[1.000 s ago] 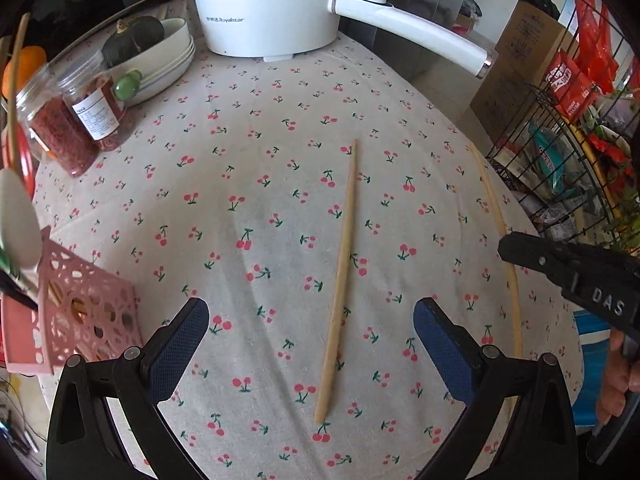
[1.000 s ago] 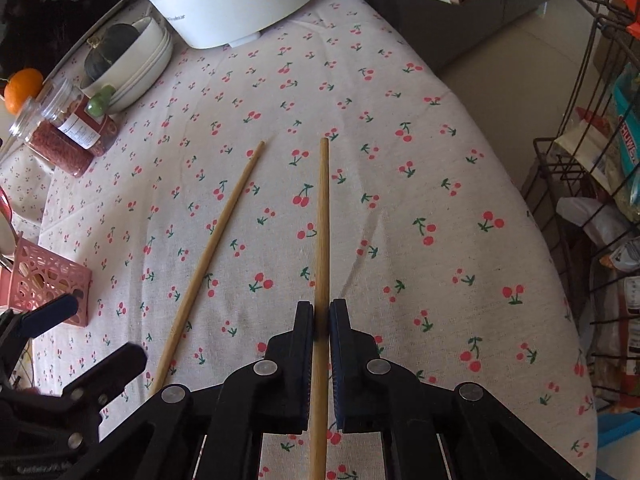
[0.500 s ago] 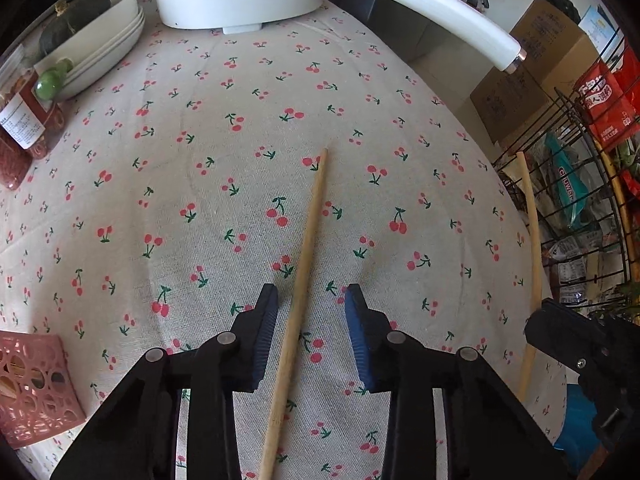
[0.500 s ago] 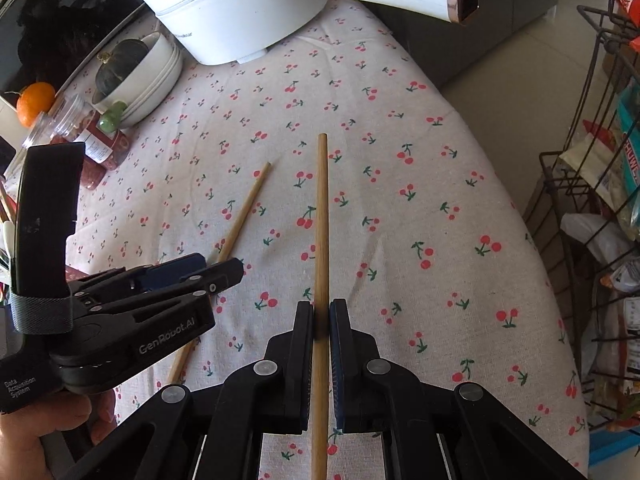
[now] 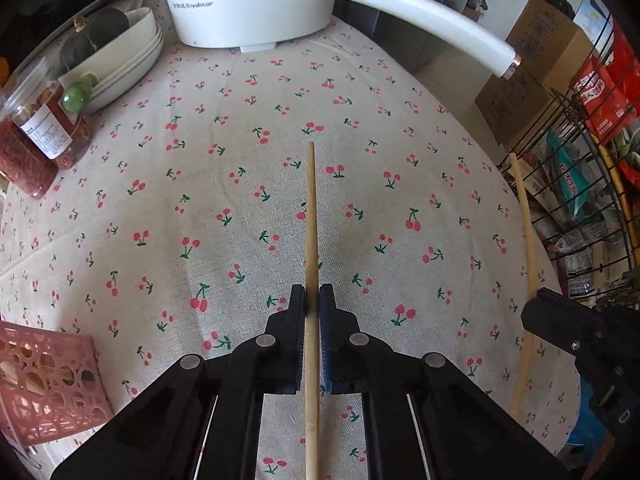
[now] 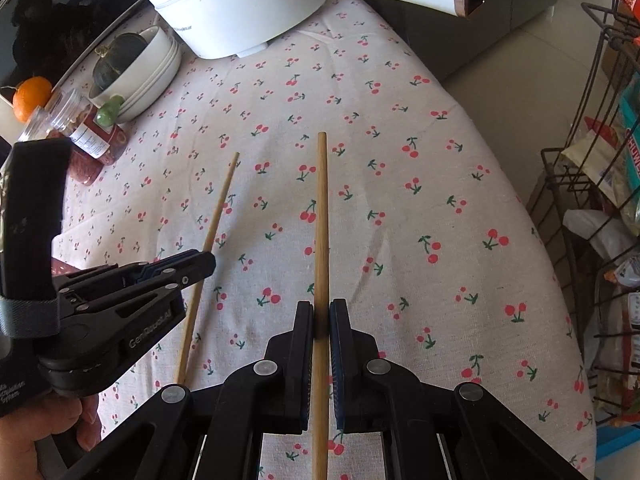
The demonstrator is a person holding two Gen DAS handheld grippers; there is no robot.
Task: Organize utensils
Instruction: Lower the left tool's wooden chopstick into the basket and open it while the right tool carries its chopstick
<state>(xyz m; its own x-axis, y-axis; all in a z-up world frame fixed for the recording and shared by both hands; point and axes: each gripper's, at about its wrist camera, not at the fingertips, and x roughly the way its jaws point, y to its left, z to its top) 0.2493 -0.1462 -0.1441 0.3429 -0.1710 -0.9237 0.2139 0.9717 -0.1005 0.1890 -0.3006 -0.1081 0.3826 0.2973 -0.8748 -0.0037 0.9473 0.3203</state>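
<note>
Both wooden chopsticks now gripped: left gripper just clamped its chopstick mid-tablecloth, right gripper clenching its chopstick, so pair's ready for the pink holder.

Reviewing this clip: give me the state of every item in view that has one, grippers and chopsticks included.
Left gripper: has just been closing, now shut on the left chopstick.
Right gripper: shut on the right chopstick.
Electric pot: upright, handle out over the table edge.
Jar: upright, lidded, filled with red contents.
Bowls: stacked, a dark squash in the top one.
Pink basket: standing on the tablecloth, contents unclear.
</note>
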